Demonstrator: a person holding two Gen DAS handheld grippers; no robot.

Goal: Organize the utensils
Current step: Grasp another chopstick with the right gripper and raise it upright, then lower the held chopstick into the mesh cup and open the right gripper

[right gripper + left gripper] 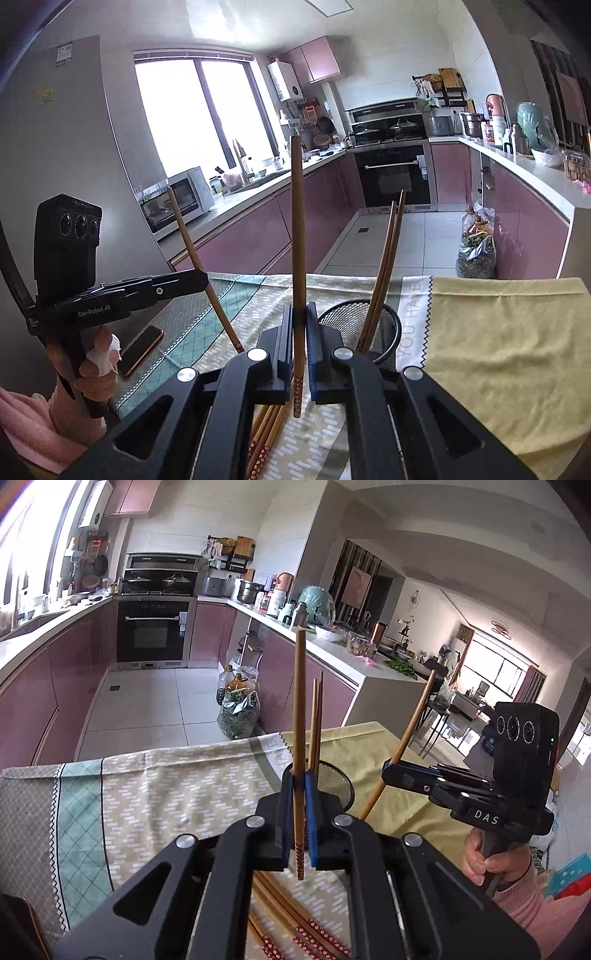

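My left gripper point(298, 775) is shut on a wooden chopstick point(300, 709) and holds it upright just in front of the black mesh holder point(338, 779), which has two chopsticks point(317, 720) standing in it. My right gripper point(299, 308) is shut on another chopstick point(297, 229), upright, just left of the holder point(384, 332). Each gripper shows in the other's view, the right one point(386, 771) and the left one point(205, 278), both gripping slanted chopsticks. Several loose chopsticks point(295, 919) lie on the patterned cloth below the grippers.
The table is covered by a patterned cloth point(166, 794) and a yellow cloth point(498, 350). A phone point(142, 349) lies at the table's left edge. Kitchen counters, an oven point(153, 631) and bags on the floor point(238, 712) lie beyond.
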